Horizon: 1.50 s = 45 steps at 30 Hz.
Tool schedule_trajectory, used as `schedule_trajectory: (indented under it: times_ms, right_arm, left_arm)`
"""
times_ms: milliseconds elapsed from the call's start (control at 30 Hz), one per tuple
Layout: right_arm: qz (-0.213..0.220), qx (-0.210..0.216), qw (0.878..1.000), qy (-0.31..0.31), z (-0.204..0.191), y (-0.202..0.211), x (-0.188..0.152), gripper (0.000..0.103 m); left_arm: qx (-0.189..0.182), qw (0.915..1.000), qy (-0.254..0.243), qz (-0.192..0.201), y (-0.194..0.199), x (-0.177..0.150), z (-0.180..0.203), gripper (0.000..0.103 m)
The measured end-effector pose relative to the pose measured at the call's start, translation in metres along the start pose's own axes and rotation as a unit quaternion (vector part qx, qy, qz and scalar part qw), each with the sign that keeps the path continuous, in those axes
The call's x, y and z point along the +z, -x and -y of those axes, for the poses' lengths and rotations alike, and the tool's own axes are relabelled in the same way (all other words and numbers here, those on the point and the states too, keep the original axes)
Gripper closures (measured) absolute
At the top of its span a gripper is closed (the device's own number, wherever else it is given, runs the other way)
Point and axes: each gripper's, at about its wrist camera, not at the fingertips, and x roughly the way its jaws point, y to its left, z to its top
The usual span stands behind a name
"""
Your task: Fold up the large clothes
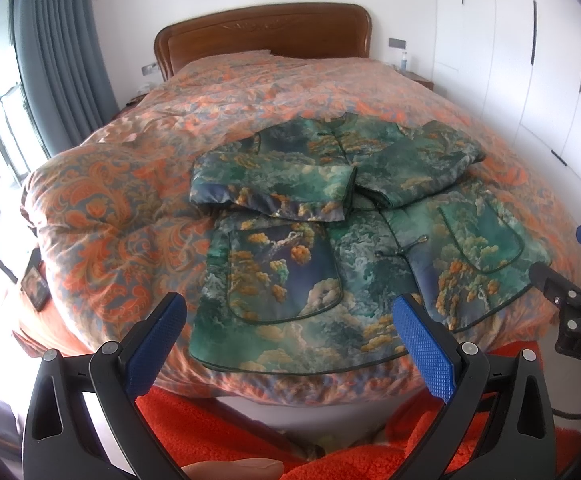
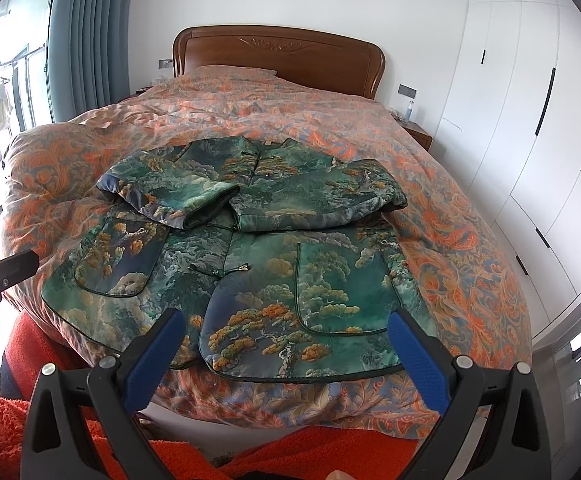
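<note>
A green padded jacket (image 1: 330, 240) with a tree and cloud print lies flat on the bed near its foot, collar toward the headboard. Both sleeves are folded across its chest. It also shows in the right wrist view (image 2: 258, 248). My left gripper (image 1: 290, 320) is open and empty, held above the jacket's hem at the foot of the bed. My right gripper (image 2: 282, 340) is open and empty, above the hem on the right-hand side. Part of the right gripper shows at the right edge of the left wrist view (image 1: 570, 300).
The bed has an orange paisley quilt (image 1: 130, 200) and a wooden headboard (image 1: 262, 32). White wardrobes (image 2: 530, 120) line the right wall. A grey curtain (image 1: 62, 60) and window are at left. An orange fleece garment (image 2: 290, 452) is below the grippers.
</note>
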Motion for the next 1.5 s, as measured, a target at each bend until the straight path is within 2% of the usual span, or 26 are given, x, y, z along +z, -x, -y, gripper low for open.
schedule_trajectory:
  times_ms: [733, 1033, 1200, 1367, 1433, 1500]
  right_arm:
    - [-0.017, 0.005, 1.0, 0.012, -0.007, -0.013, 0.002, 0.0]
    - [-0.017, 0.022, 0.999, 0.021, -0.012, -0.017, 0.003, 0.0]
    - [0.007, 0.033, 0.999, 0.02, -0.012, -0.013, 0.008, 0.0]
    - [0.054, 0.053, 0.997, 0.013, -0.003, -0.002, 0.022, 0.0]
    - [0.079, 0.049, 0.995, 0.044, -0.005, 0.001, 0.029, 0.0]
    - [0.083, 0.047, 0.992, 0.077, -0.011, -0.005, 0.035, 0.0]
  left_arm:
    - [0.002, 0.9998, -0.02, -0.009, -0.019, -0.003, 0.004, 0.0]
    - [-0.005, 0.9999, -0.014, 0.0, -0.021, -0.002, -0.001, 0.0]
    - [-0.006, 0.9998, -0.009, 0.015, -0.022, 0.0, -0.003, 0.0]
    - [-0.009, 0.9994, 0.006, 0.032, -0.021, 0.006, -0.01, 0.0]
    - [-0.002, 0.9992, 0.007, 0.04, -0.022, 0.009, -0.012, 0.0]
    - [0.004, 0.9992, 0.002, 0.039, -0.024, 0.011, -0.012, 0.0]
